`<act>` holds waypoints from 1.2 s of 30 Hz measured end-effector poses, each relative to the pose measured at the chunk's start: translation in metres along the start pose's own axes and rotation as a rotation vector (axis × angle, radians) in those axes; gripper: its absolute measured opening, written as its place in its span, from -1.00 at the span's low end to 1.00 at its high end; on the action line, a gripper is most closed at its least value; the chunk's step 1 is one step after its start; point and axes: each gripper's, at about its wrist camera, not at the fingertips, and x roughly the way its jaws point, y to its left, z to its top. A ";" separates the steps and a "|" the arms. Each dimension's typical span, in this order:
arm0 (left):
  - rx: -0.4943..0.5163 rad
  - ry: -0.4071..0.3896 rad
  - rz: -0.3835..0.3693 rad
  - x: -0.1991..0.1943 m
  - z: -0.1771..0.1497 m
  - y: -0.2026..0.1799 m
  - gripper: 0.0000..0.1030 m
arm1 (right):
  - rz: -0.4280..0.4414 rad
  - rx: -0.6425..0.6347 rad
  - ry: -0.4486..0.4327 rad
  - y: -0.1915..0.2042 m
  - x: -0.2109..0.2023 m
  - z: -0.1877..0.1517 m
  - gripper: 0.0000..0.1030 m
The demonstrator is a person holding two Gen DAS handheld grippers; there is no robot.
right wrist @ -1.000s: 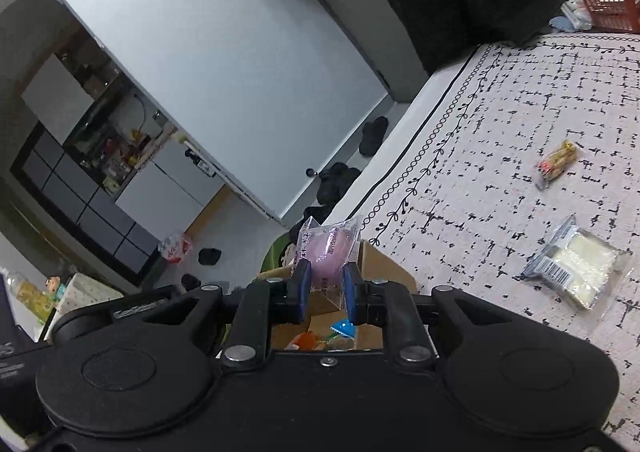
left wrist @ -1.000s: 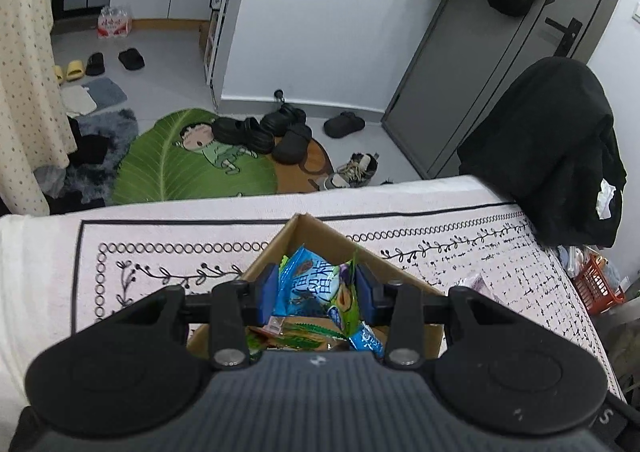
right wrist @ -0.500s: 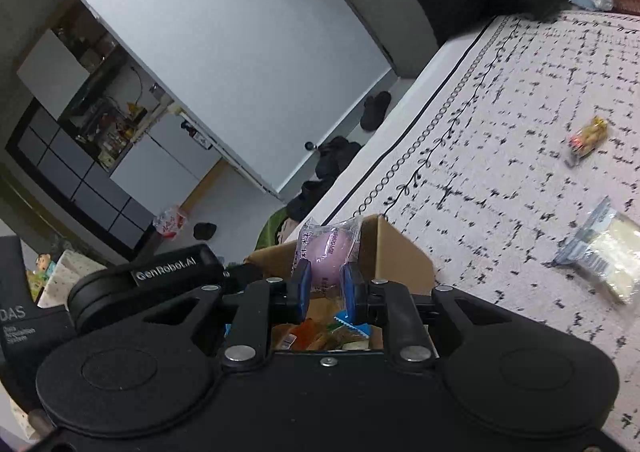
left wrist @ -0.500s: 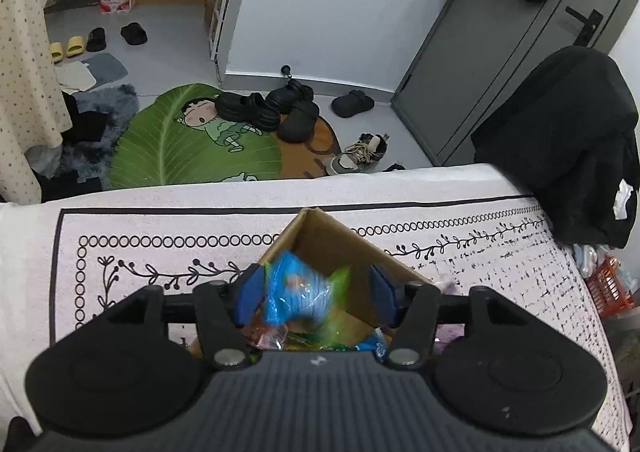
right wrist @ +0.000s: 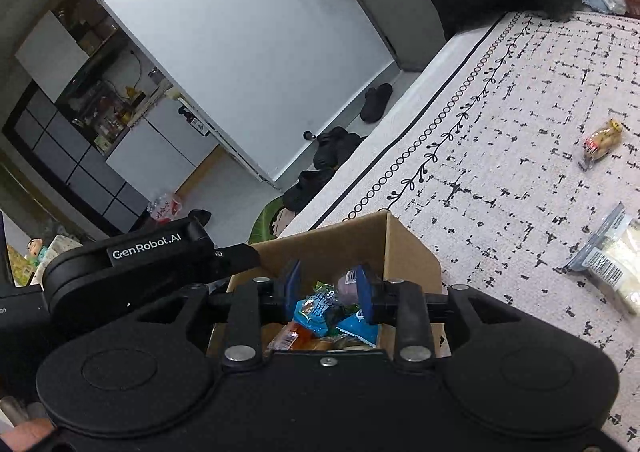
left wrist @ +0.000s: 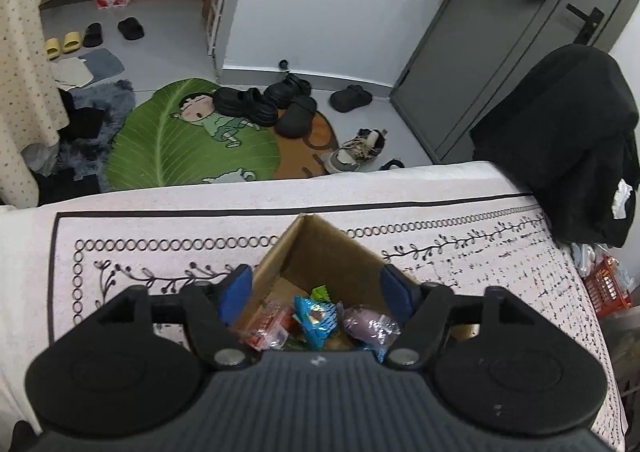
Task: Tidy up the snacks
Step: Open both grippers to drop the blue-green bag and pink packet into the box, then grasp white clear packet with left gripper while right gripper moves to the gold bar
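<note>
From the left wrist, the left tool (left wrist: 316,290) hangs over the cardboard box (left wrist: 320,248) with its jaws spread wide and nothing between them. Inside the box lie a blue packet (left wrist: 316,316), a purple sweet (left wrist: 370,326) to its right and a red wrapper (left wrist: 268,330) to its left. The box sits on a patterned bed cover (left wrist: 160,236), near the cover's far border. The likely trouble here: a jaw tip could catch the box's wall as the tool lifts away and tip or drag the light box on the soft cover. The near half of the box is hidden behind the tool's body, so how full it is I cannot tell.

From the right wrist, the right tool (right wrist: 328,288) is also over the box (right wrist: 404,248), its jaws parted and gripping nothing; the purple sweet (right wrist: 347,284) lies just beside the right-hand pad, apparently loose in the box. If the wrapper clings to the pad, it could be pulled back out. Well to the right of the box, a pale packet (right wrist: 612,264) and a small gold-wrapped snack (right wrist: 602,137) wait on the cover; the pale packet is cut off by the frame edge, and its label is unreadable.
</note>
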 end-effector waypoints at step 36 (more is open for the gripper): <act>0.097 -0.023 0.000 -0.053 -0.040 -0.052 0.59 | -0.102 0.011 -0.079 -0.049 -0.079 0.024 0.29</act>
